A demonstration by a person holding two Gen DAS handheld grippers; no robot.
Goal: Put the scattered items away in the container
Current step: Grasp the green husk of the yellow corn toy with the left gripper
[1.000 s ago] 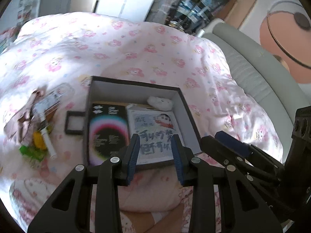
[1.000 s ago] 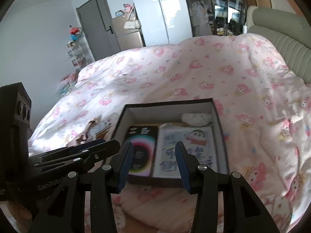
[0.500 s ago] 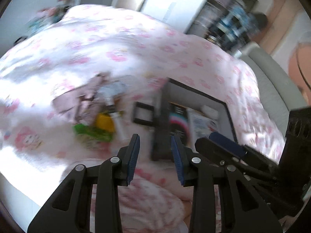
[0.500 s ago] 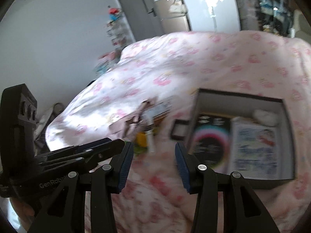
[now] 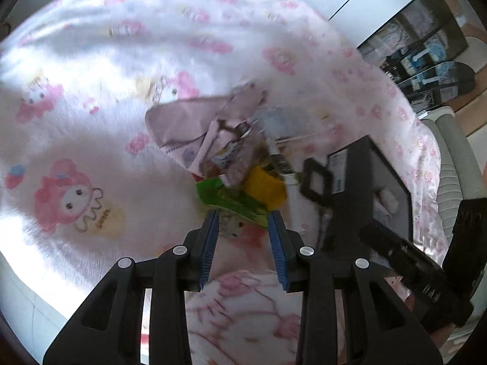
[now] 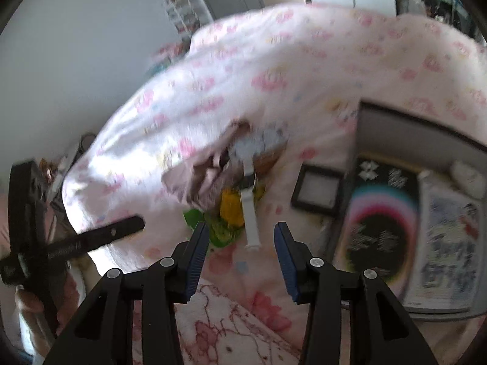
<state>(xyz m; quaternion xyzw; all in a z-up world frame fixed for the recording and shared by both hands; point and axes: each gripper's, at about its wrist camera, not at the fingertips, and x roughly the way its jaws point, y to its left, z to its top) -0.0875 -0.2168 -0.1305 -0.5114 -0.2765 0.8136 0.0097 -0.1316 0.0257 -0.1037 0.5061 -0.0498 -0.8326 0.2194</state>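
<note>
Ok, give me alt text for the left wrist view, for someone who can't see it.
The left gripper, fingers apart and empty, points down at a pile of scattered items on a pink cartoon-print duvet, nearest a green packet and a yellow item. The open black box sits to the right; the image is motion-blurred.

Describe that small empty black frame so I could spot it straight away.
Find the big black box on the pink cartoon-print quilt. The black frame lies flat on the quilt just outside the box's wall, towards the heap of scattered items. Unlike those colourful things, it is a plain dark rectangle with a pale middle.
</note>
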